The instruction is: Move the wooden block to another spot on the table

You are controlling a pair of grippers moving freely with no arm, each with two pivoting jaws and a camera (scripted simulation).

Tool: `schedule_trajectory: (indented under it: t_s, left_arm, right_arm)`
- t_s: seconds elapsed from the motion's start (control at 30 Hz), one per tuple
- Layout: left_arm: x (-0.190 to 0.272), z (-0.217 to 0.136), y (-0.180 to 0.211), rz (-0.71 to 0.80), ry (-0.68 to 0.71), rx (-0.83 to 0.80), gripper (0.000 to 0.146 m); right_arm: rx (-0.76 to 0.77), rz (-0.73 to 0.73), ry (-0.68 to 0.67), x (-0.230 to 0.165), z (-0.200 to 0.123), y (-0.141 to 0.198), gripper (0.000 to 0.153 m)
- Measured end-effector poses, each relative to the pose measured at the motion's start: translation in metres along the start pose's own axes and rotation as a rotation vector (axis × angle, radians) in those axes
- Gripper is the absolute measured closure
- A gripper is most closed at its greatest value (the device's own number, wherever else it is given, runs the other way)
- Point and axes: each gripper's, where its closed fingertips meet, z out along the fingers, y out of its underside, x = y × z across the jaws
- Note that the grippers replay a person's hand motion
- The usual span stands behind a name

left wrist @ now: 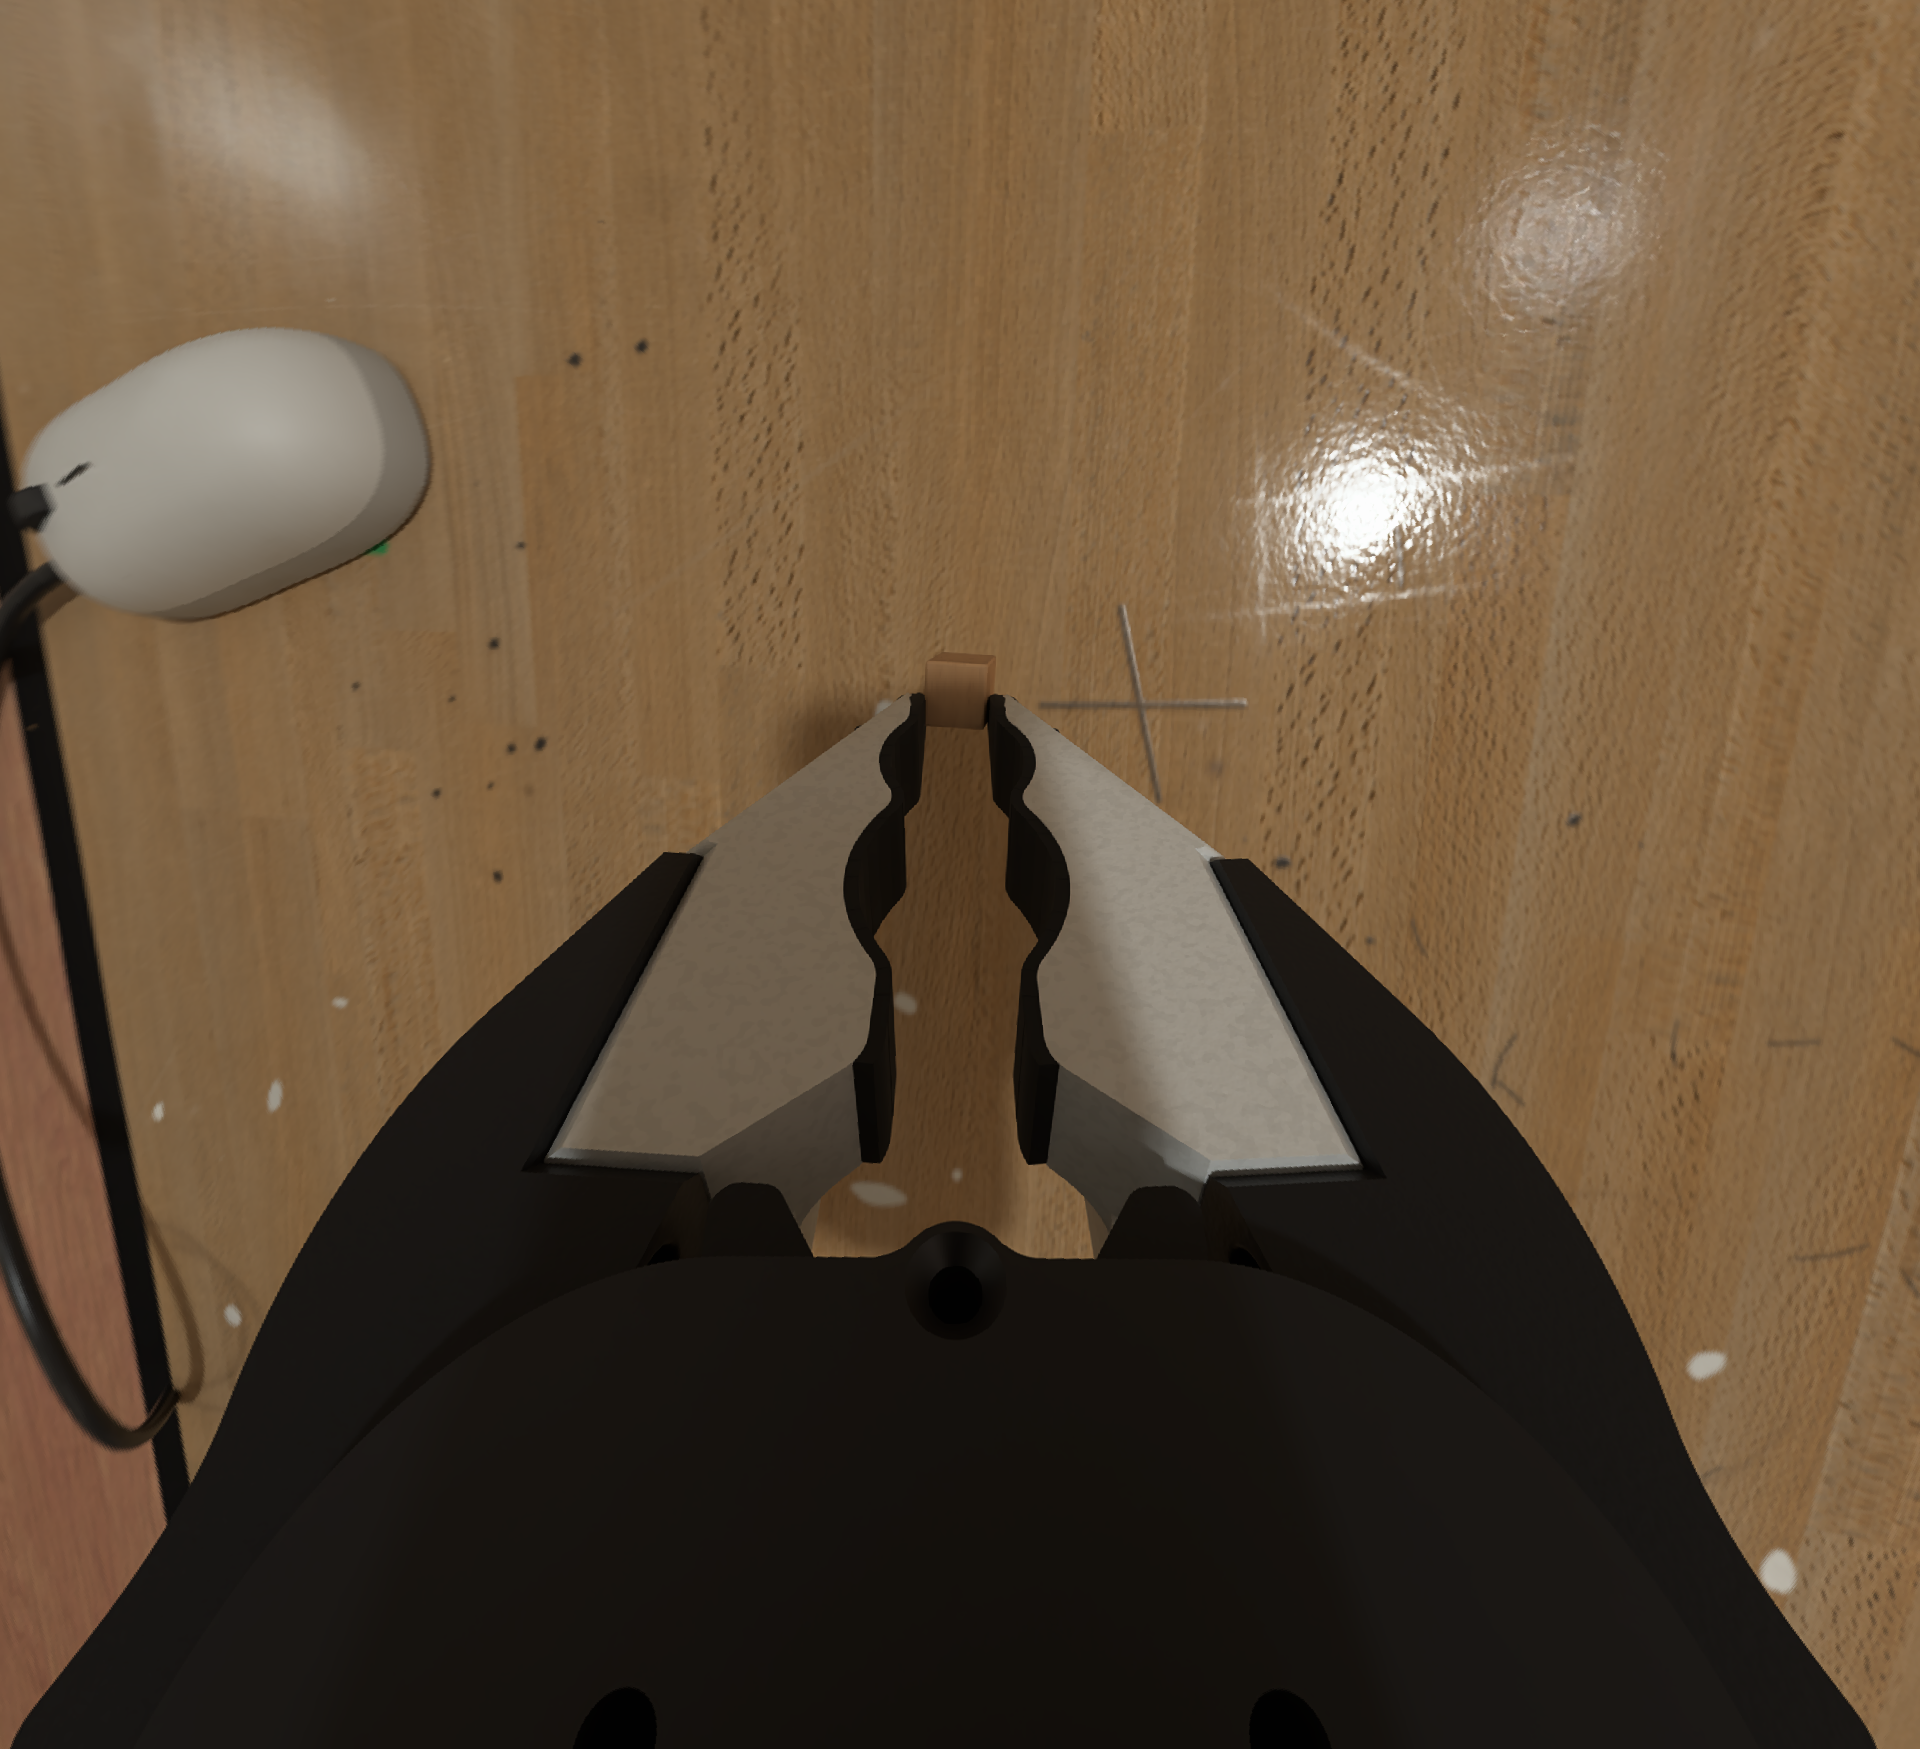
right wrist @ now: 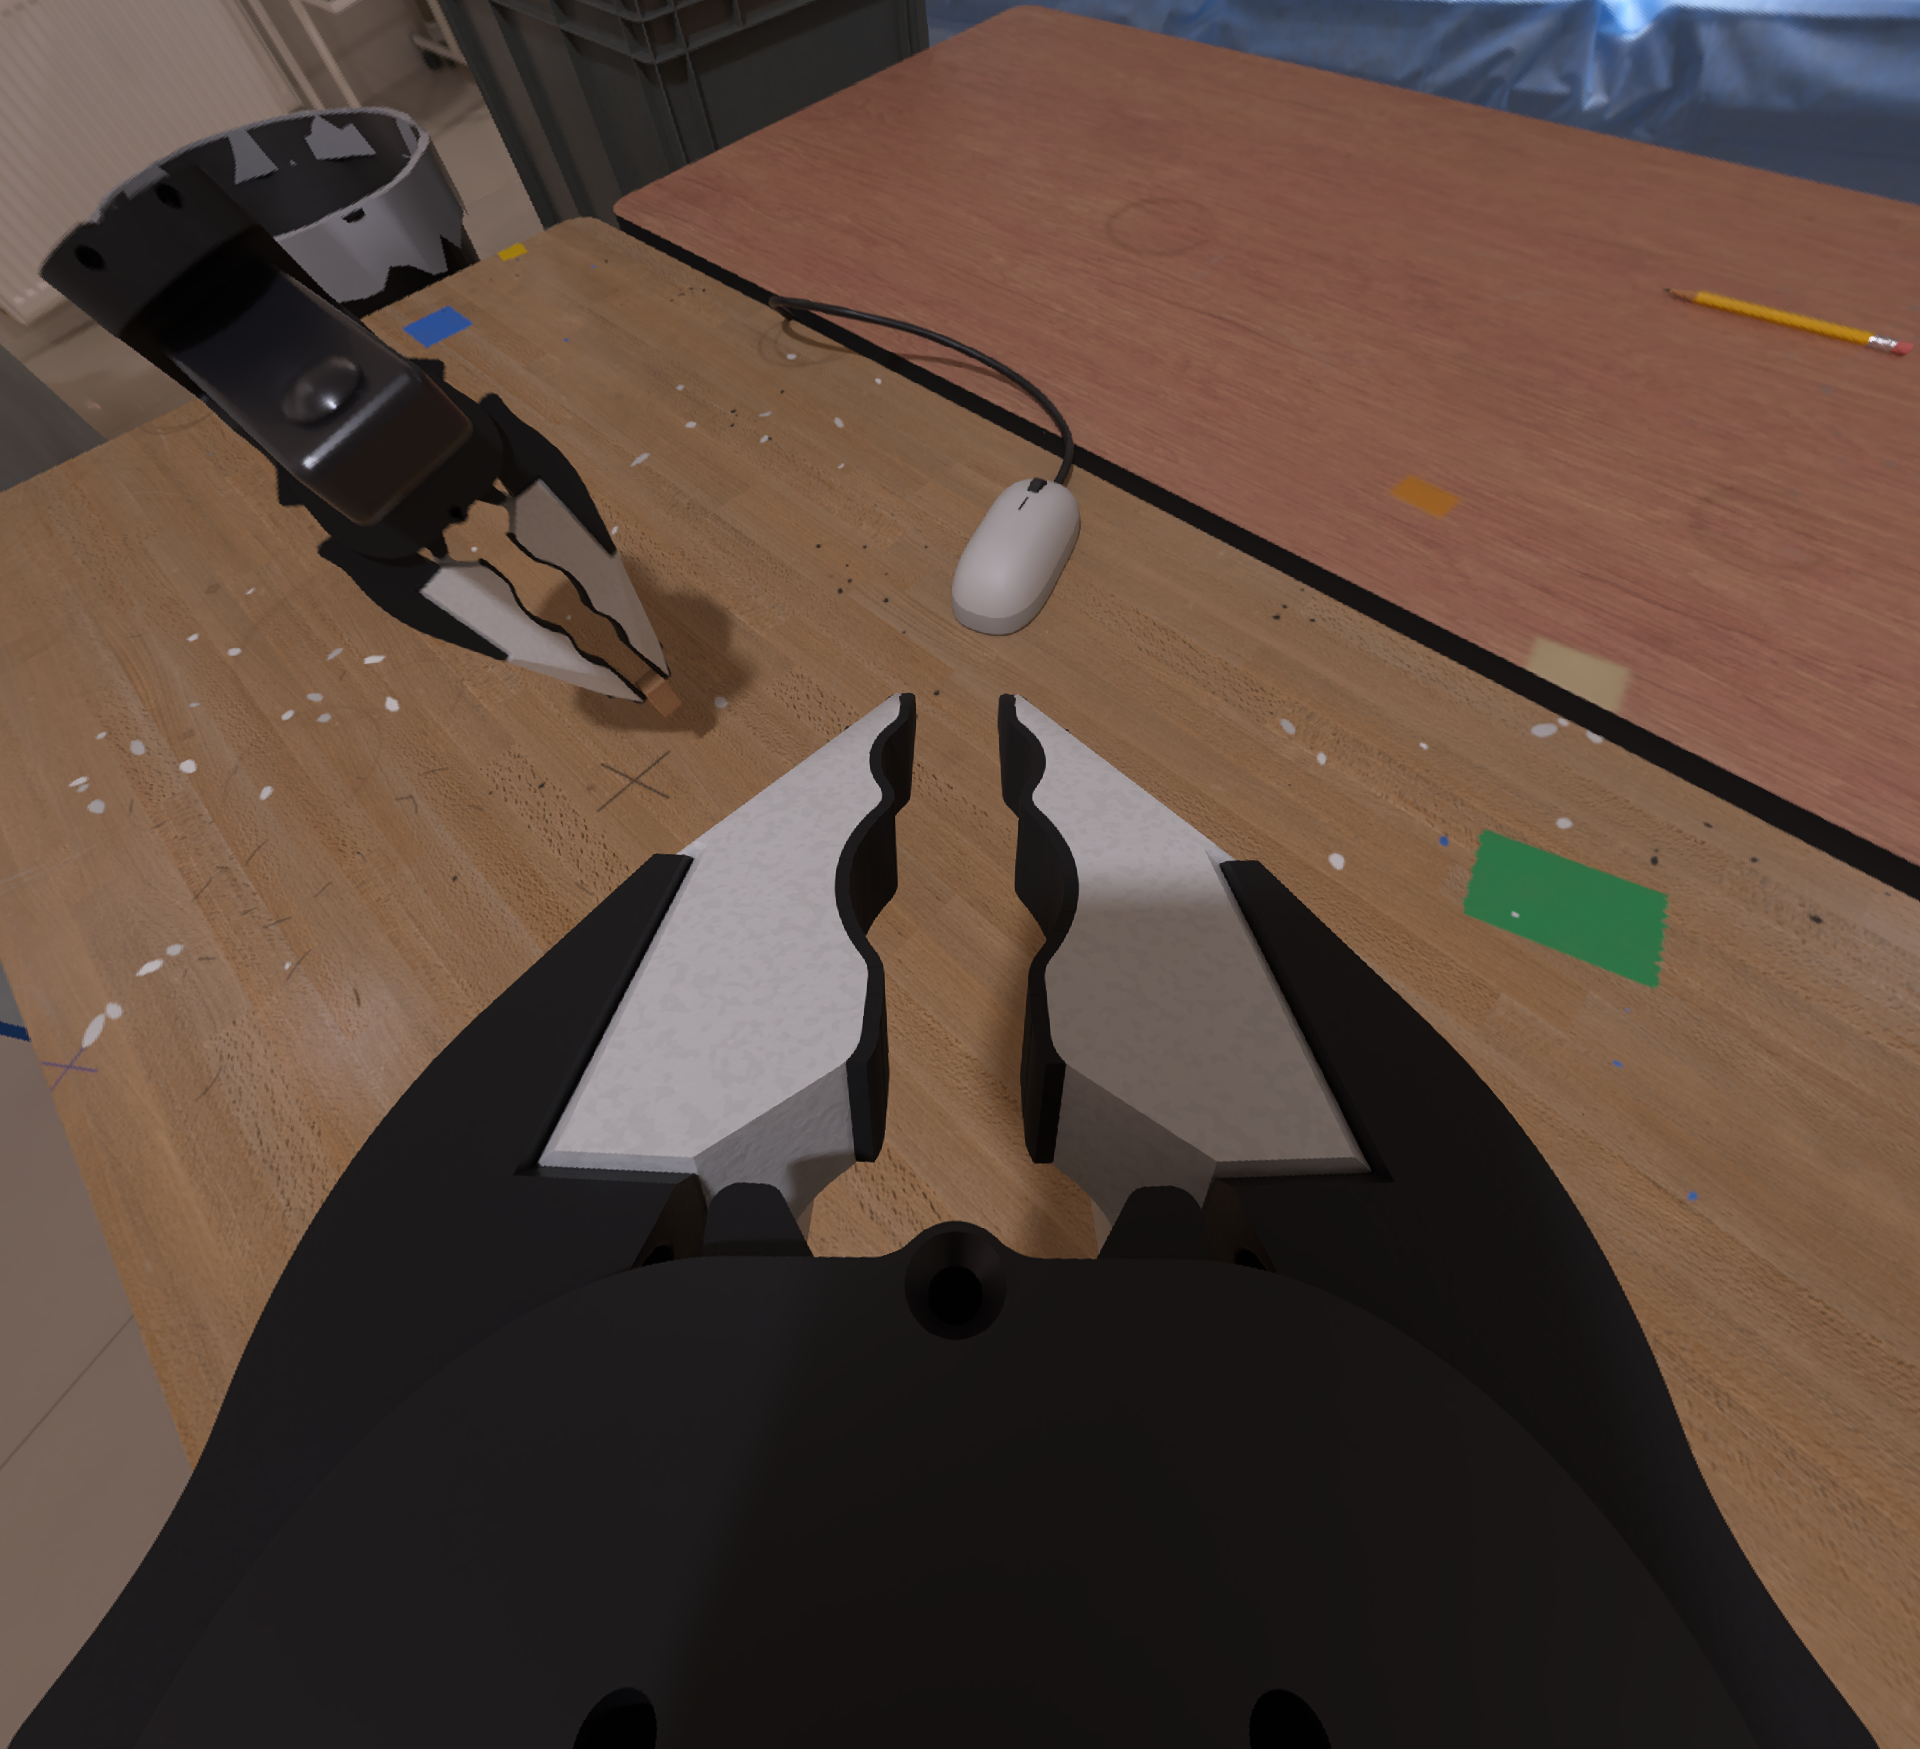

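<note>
The left gripper (left wrist: 956, 712) pinched the small wooden block (left wrist: 958, 687) by its flat sides; it looked light and rigid. The right gripper's (right wrist: 956, 710) jaws stood spread and empty.

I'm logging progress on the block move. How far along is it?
Done: the left tongs have closed on the wooden block, gripping it at the very tips. In hand: the block is held low over the table, near a pencilled cross; whether it has lifted clear is hard to tell. Left: carrying it elsewhere and letting go. The right tongs are open and empty.
</note>
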Motion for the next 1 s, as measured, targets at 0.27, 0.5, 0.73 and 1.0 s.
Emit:
schedule_trajectory:
  t_s: [0.27, 0.5, 0.73, 1.0]
  left_arm:
    - [0.003, 0.031, -0.001, -0.001, 0.030, -0.085, 0.134]
    - [0.004, 0.037, 0.004, 0.021, 0.030, -0.119, 0.134]
    - [0.003, 0.038, 0.005, 0.006, 0.048, -0.106, 0.134]
    - [-0.004, 0.027, 0.001, -0.071, 0.070, -0.043, 0.132]
  right_arm:
    - [-0.071, -0.013, 0.004, 0.007, 0.011, 0.010, 0.137]
    - [-0.044, -0.011, -0.018, 0.007, 0.010, 0.006, 0.137]
    - [-0.040, 0.004, -0.016, 0.011, 0.008, 0.007, 0.137]
    - [-0.050, 0.023, -0.023, 0.015, 0.010, 0.012, 0.137]
